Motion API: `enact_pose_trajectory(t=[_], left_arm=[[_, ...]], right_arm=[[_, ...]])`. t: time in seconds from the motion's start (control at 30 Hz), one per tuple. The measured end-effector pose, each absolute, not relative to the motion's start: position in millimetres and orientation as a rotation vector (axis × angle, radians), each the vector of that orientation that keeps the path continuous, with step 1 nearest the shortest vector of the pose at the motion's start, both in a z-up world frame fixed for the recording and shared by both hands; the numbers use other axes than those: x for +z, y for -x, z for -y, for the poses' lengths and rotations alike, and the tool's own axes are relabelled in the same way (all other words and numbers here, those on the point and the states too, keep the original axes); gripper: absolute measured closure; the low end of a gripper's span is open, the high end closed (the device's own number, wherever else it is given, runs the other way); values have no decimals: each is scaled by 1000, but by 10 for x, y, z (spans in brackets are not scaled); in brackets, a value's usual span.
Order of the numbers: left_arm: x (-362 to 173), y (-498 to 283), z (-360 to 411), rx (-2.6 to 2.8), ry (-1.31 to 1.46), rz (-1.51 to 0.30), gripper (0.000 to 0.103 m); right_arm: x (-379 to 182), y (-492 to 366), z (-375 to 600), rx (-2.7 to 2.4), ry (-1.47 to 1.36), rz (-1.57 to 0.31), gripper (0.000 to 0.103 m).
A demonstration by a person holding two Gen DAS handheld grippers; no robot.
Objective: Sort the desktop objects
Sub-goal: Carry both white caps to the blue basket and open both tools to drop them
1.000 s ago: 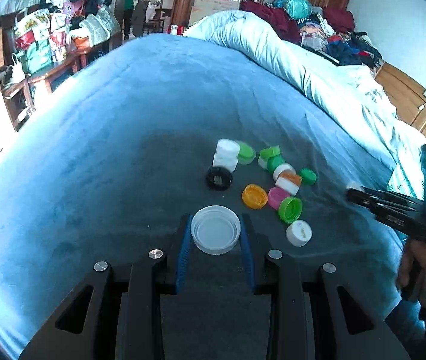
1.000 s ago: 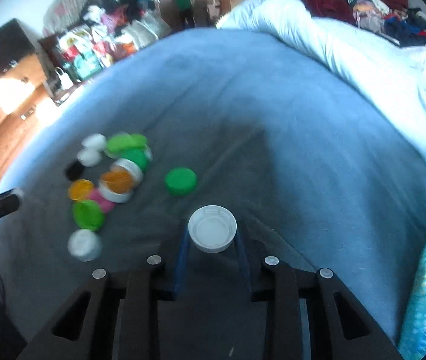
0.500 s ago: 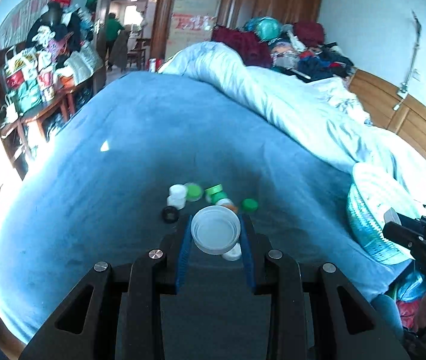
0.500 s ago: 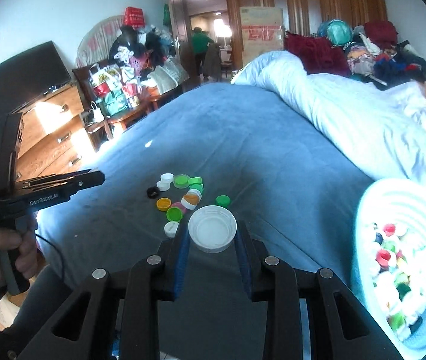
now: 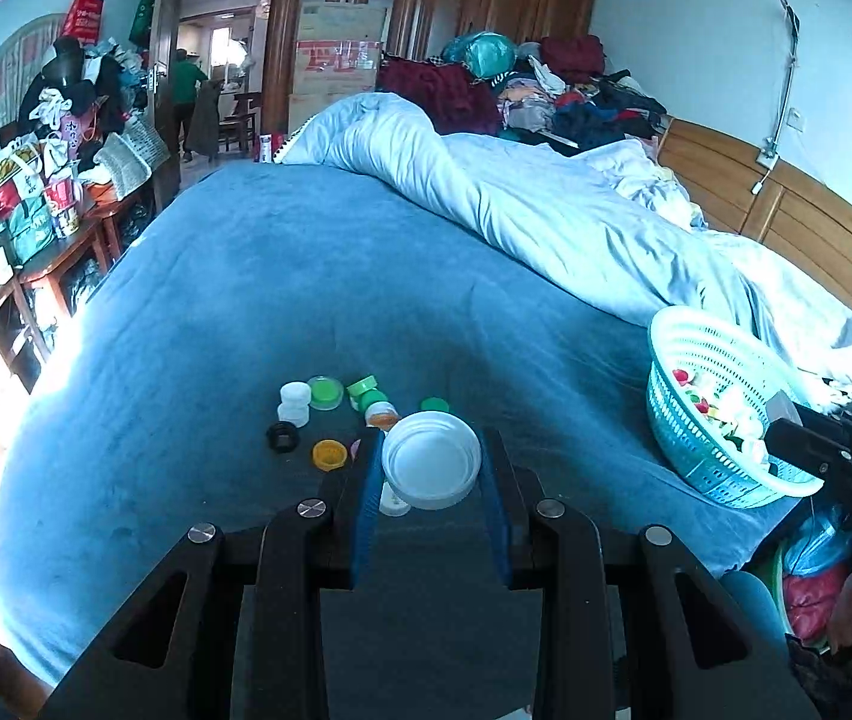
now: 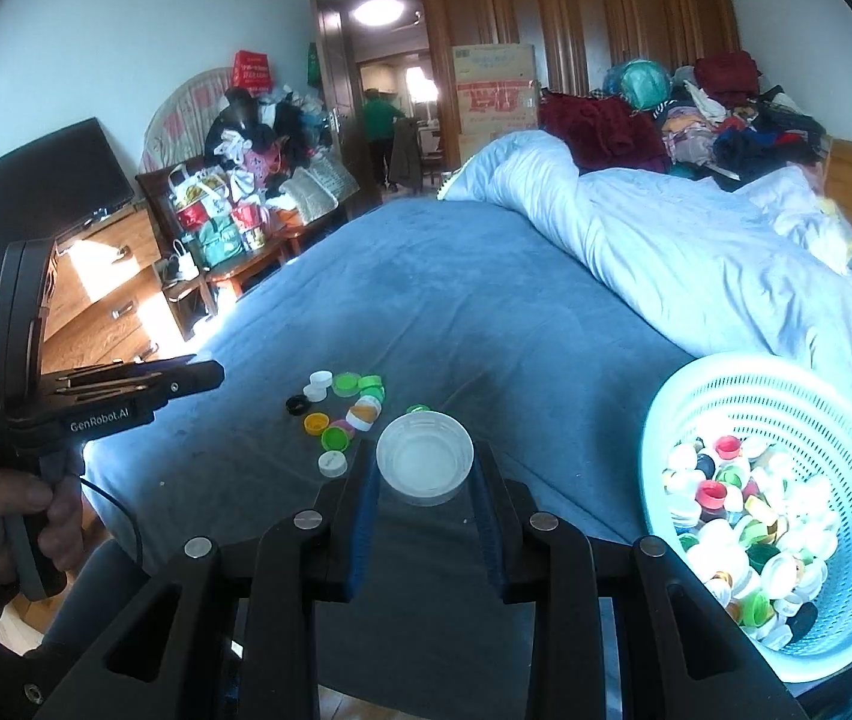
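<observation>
Two white lids, one pinched in my left gripper (image 5: 431, 468), one in my right gripper (image 6: 425, 467); I am carrying them basket (image 6: 726, 384)-ward, right side nearer.

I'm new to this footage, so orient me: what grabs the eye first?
A white lid is gripped between the left gripper fingers, and another white lid in the right gripper. Beyond lie loose bottle caps on the blue bed; right, a cap-filled teal basket.
</observation>
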State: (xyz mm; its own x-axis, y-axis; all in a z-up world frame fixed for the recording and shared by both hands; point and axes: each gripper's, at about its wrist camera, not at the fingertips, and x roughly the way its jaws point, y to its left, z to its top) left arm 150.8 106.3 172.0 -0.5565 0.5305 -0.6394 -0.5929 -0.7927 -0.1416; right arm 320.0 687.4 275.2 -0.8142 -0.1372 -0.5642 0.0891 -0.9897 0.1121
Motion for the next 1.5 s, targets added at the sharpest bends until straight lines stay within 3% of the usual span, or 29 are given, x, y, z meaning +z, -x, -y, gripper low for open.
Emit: enact_pose_trajectory(t=[1.5], left_arm=[[2089,-2078,-2814,2093,849,-244,77]], right_arm=[[3058,-3546,-8051,-3099,-842,215,70]])
